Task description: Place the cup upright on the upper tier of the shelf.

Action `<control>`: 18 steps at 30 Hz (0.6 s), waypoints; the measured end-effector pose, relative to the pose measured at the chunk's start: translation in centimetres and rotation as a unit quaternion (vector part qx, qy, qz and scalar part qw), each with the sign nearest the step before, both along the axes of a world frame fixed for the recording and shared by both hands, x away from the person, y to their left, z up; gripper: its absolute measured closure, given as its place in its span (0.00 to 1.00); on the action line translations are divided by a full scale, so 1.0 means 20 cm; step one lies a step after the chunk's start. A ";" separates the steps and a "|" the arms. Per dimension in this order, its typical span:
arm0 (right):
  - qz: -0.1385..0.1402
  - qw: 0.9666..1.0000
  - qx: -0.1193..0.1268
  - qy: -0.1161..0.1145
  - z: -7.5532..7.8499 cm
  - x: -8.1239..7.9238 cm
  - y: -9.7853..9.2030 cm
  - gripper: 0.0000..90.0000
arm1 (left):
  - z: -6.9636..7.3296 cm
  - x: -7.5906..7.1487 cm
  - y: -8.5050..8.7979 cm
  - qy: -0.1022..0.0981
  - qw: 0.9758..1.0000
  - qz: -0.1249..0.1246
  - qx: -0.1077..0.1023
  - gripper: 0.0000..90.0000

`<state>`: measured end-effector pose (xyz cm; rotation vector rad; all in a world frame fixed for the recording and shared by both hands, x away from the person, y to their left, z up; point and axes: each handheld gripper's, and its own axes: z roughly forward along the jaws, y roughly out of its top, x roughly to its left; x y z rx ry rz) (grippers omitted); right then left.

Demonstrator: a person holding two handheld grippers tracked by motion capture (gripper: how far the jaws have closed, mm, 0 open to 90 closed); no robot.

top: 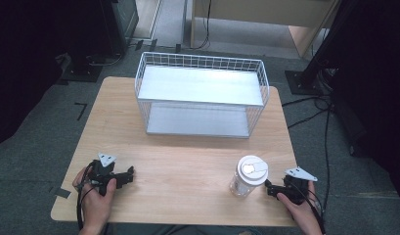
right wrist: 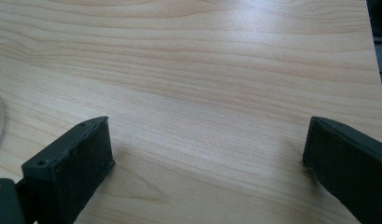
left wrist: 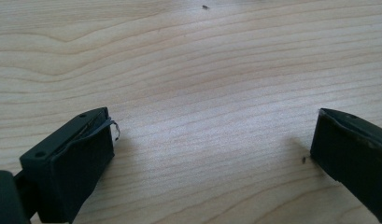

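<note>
Resting with jaws apart on the wooden table (top: 188, 171), right tool (top: 269, 188) just beside the clear white-lidded jar (top: 249, 176), left tool (top: 130, 172) equally open and well apart — best squared to the jar's body before closing, wire shelf rack (top: 202, 95) beyond.

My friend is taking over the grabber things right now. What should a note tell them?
Left gripper: open, nothing between its jaws, low over bare wood at the table's near left.
Right gripper: open, nothing held, at the near right, just beside the cup.
Cup: clear, white lid on, upright on the table near the right gripper, not yet gripped.
Wire basket: white, at the far middle of the table, with nothing in it.
Done: nothing visible so far.
Left: probably grip the cup with the right gripper and carry it to the basket, though that is a guess.
</note>
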<state>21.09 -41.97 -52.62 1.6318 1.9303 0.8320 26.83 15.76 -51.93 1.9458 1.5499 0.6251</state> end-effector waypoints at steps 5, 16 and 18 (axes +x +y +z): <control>0.013 1.000 -0.006 -0.008 0.00 -0.03 0.02 0.01 | 0.00 0.00 0.00 0.000 1.000 0.000 0.000 0.00; 0.068 0.997 0.029 -0.025 0.05 -0.09 0.06 0.00 | 0.00 0.00 0.00 0.000 1.000 0.000 0.000 0.00; 0.082 0.996 0.029 -0.027 0.06 -0.10 0.07 0.00 | 0.00 0.00 0.00 0.000 1.000 0.000 0.000 0.00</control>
